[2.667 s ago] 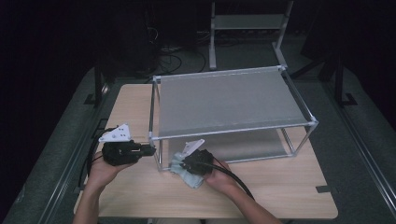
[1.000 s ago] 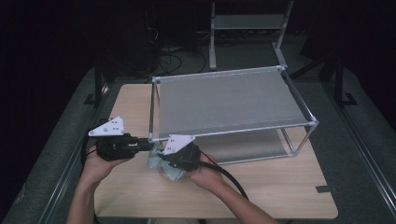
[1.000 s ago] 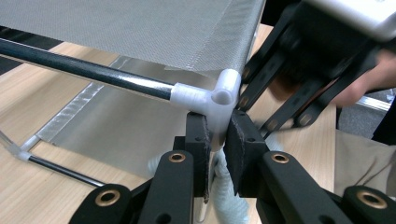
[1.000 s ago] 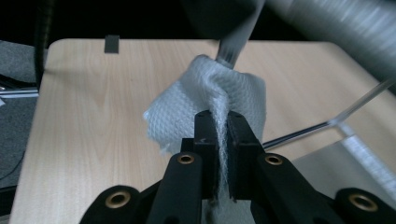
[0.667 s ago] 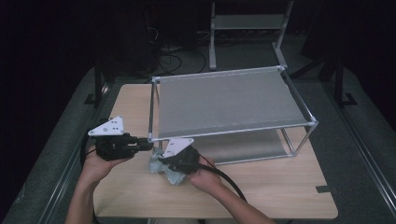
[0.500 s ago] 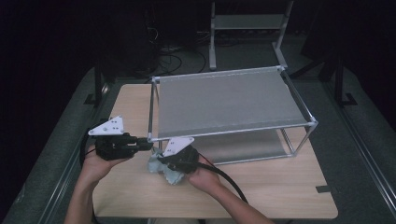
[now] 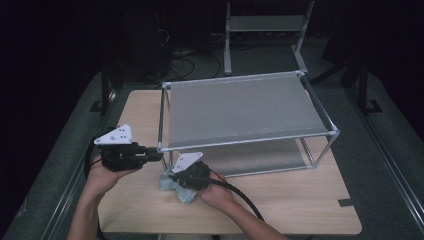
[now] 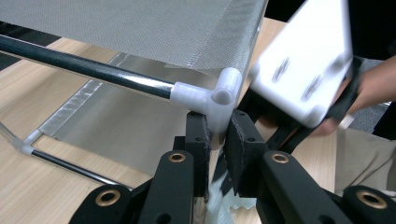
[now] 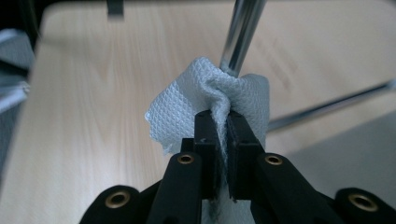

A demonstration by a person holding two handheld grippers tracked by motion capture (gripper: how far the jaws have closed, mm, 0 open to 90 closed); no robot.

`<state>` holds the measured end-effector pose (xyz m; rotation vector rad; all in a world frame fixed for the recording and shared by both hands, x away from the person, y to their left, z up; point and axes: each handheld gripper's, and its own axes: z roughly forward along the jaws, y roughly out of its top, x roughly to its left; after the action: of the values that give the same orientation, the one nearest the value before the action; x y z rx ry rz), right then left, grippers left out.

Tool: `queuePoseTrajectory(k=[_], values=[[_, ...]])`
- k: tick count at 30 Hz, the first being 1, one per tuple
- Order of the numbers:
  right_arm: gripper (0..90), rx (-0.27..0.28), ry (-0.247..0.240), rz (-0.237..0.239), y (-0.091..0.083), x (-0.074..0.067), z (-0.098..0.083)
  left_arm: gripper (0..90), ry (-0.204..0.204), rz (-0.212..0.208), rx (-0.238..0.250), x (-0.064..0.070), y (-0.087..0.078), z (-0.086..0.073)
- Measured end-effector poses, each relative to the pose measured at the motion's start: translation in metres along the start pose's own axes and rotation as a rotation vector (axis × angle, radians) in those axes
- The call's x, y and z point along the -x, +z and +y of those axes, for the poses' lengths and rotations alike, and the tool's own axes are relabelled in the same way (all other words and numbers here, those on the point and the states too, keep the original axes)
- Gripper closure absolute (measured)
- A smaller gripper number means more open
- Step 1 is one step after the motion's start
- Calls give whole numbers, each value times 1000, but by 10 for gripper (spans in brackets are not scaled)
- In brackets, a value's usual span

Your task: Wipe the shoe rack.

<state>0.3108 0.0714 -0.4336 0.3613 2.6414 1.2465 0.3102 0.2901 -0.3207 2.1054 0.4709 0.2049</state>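
Note:
A metal-framed rack [image 7: 250, 141] with a grey mesh top stands on the wooden table [image 7: 300, 200]. My left gripper [image 7: 152, 156] is shut on the rack's front-left corner post. In the left gripper view its jaws [image 8: 217, 140] clamp the post just under the white corner joint [image 8: 219, 93]. My right gripper [image 7: 173, 179] is shut on a pale crumpled cloth [image 7: 166, 184] low down beside that same post. In the right gripper view the cloth [image 9: 205, 95] bunches out of the gripper [image 9: 223, 126] and lies against the shiny post [image 9: 240, 32].
A lower mesh shelf [image 7: 260, 157] sits inside the rack near the tabletop. A second rack [image 7: 265, 25] stands on the floor beyond the table. A small dark tape mark [image 7: 348, 202] lies near the table's right front corner.
My right gripper has carried the cloth left to the rack's front-left post and sunk a little along it. The left gripper has stayed on the post.

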Motion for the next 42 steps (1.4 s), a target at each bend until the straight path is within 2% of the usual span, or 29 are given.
queuePoseTrajectory(k=[2, 3, 4, 6, 7, 10, 11, 13, 14, 19, 21, 23, 25, 30, 33, 35, 37, 40, 42], values=[[839, -22, 33, 11, 4, -2, -4, 795, -3, -1, 2, 0, 0, 0], [838, -20, 30, 11, 2, -1, -2, 795, -4, -3, 2, -1, 0, 0], [839, -4, 5, 4, -1, 0, 0, 794, -5, -5, 1, -1, 0, 0], [839, 34, -7, -3, -11, -1, 8, 795, -6, -4, 0, 0, 0, 0], [839, 37, -10, -4, -14, -1, 11, 795, -4, -3, -2, -1, 0, 0], [838, 50, -2, -1, -9, 0, 7, 795, -6, 6, -7, 0, -1, 0], [838, 36, 15, 8, -5, 1, 4, 795, -7, 5, -6, -1, -2, 0], [838, -3, 17, 7, 2, 0, -1, 795, -7, 3, -9, -1, -2, 0], [838, 1, 25, 8, 2, 0, -1, 795, -6, 2, -11, -1, -2, 0], [838, 51, -5, -14, -13, 0, 11, 794, -9, 0, -15, -2, -2, 1], [838, 59, 5, -10, -10, 1, 9, 795, -13, 4, -14, -2, -2, 0], [838, 34, 24, 3, -3, 1, 5, 794, -11, 6, -15, -2, -2, 0], [837, 4, 21, 3, 2, 0, 3, 794, -11, 5, -16, -2, -2, 0], [837, 52, 1, -1, -13, 1, 14, 795, -6, -1, -28, -2, -2, 2], [838, 65, 18, 12, -8, 3, 10, 795, -9, 3, -35, -3, -3, 2], [837, 10, 28, 19, 1, 3, 5, 795, -8, 1, -34, -3, -3, 2], [837, -5, 27, 19, 3, 2, 3, 795, -8, -1, -38, -3, -3, 2], [835, 17, 12, 37, -7, 4, 7, 794, -5, -10, -39, -4, -3, 3], [835, -15, 11, 59, -11, 7, 6, 794, -4, -9, -41, -4, -3, 3]])
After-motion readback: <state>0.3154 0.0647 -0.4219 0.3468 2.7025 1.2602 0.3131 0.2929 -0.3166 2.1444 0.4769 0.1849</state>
